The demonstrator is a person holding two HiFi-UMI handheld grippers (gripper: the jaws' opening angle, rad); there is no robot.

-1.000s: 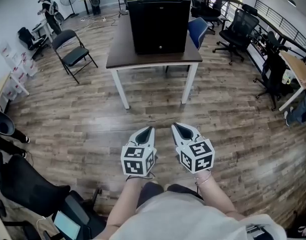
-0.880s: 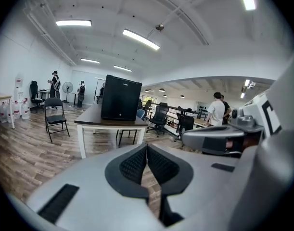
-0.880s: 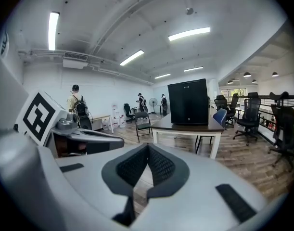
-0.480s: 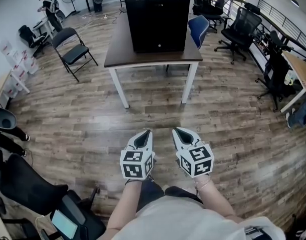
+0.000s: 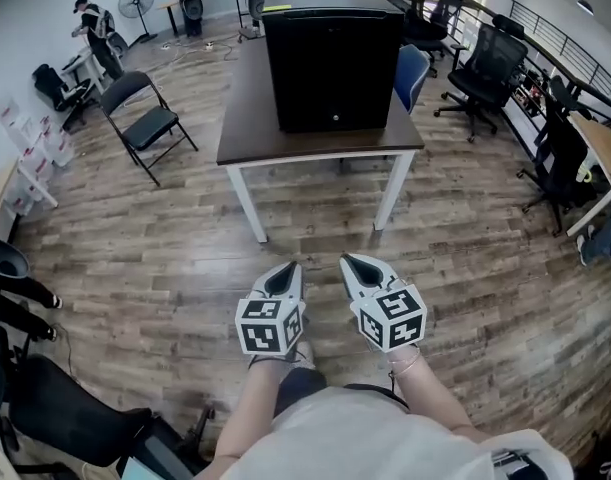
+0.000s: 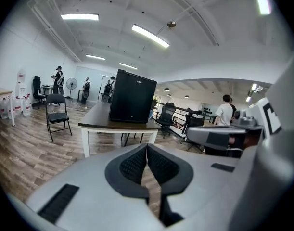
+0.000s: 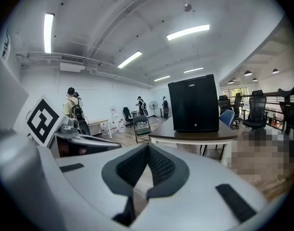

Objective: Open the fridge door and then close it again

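The black fridge (image 5: 335, 63) sat back from the table's (image 5: 247, 118) near edge. It looked heavy, its door stiff and probably best gripped at the free side edge. The left gripper (image 5: 290, 268) and right gripper (image 5: 352, 262) were closed and empty.

I see a black fridge (image 5: 333, 63) at the top middle, on a brown table (image 5: 247, 118) with white legs. The floor (image 5: 135, 238) has brown wood stripes. My left gripper (image 5: 293, 266) and right gripper (image 5: 349, 260) show black-and-white squares.
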